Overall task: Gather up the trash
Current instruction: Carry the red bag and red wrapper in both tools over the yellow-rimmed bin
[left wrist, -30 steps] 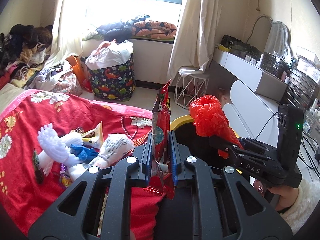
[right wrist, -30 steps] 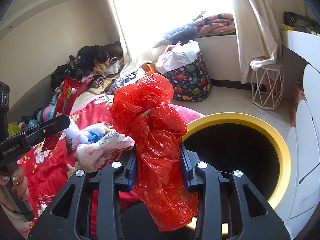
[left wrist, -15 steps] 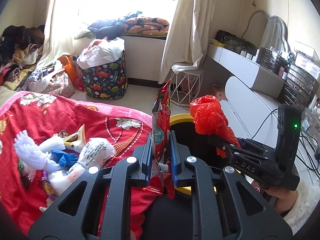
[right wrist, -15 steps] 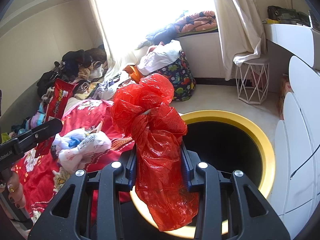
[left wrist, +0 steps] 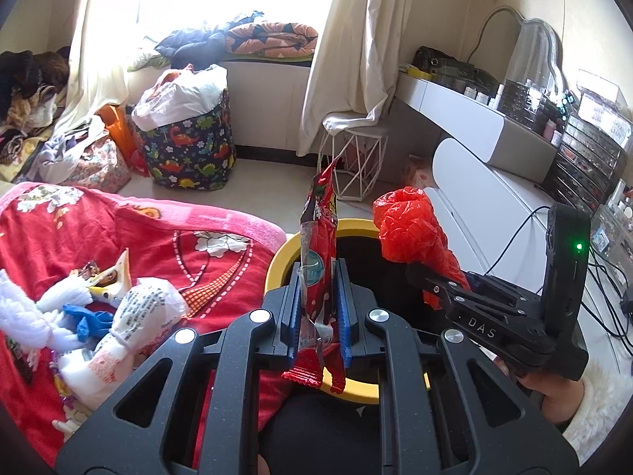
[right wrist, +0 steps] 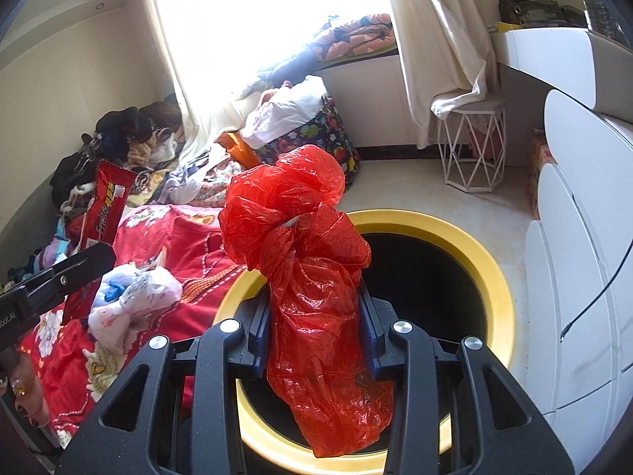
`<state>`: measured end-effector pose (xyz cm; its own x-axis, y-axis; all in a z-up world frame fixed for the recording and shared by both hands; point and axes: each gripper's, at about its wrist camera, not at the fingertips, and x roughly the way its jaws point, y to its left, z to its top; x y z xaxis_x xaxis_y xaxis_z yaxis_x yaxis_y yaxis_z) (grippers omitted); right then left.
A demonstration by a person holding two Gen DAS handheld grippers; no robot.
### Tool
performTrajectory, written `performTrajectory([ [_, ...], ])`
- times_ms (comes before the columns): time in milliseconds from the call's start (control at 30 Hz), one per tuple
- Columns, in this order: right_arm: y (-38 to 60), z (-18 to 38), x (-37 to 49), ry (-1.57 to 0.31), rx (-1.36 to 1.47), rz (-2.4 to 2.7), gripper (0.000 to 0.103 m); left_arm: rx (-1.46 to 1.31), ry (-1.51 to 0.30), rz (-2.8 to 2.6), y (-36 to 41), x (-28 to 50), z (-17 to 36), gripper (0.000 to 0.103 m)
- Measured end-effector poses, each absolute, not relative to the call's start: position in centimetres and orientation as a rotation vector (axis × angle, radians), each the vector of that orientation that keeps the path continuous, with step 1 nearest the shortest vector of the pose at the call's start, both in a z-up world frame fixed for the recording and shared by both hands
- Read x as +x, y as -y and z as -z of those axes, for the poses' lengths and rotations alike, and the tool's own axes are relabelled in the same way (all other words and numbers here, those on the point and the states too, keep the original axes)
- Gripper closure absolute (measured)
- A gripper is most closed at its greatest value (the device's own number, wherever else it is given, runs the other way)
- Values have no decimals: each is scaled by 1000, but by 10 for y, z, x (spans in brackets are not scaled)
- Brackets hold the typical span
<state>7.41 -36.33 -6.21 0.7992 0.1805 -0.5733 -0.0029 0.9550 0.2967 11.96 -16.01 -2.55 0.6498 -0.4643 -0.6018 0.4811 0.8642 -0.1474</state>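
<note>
- On your far left, the bed's red floral blanket (left wrist: 59, 233) carries one loose heap of litter (left wrist: 99, 316): white knotted plastic bags, a blue scrap and small wrappers. You cannot count the pieces, since they overlap.
- Behind the bed stands one dark fabric basket with a dinosaur print (left wrist: 190, 150), with white plastic bulging out of its top.
- Your left tool (left wrist: 319, 297) is clamped on one long red foil snack wrapper (left wrist: 318, 237). The wrapper stands upright between the two blue pads, its top well above them and its lower end hanging below.
- Just beyond that wrapper sits one round bin with a yellow rim and a black inside (right wrist: 490, 277), on the floor against the bed's edge. Both tools hang over its mouth.
- Your right tool (right wrist: 314, 328) is closed around one crumpled red plastic bag (right wrist: 300, 229). The bag fills the gap between the pads, billows above them and droops below, over the bin's opening.
- Past the bin stands one white wire-frame stool (right wrist: 472, 146) under the curtain.
- On your far right run white rounded drawers (right wrist: 585, 206).
</note>
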Motion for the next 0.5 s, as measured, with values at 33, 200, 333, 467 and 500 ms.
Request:
performTrajectory([
  [33,366,63,75,-642,292,-93,68,27,-680,541,162,121,27,93],
  [200,372,69,75,-652,297,-64,68,23,-701,557,170,129,33,93],
  [333,376,73,76,-662,304,-47,68,31,-712,570,177,137,38,93],
  [467,379,76,76,-669,309,-34,68,35,-723,585,186,142,40,92],
  [500,379,77,76,-670,311,-31,68,34,-728,590,188,144,41,92],
])
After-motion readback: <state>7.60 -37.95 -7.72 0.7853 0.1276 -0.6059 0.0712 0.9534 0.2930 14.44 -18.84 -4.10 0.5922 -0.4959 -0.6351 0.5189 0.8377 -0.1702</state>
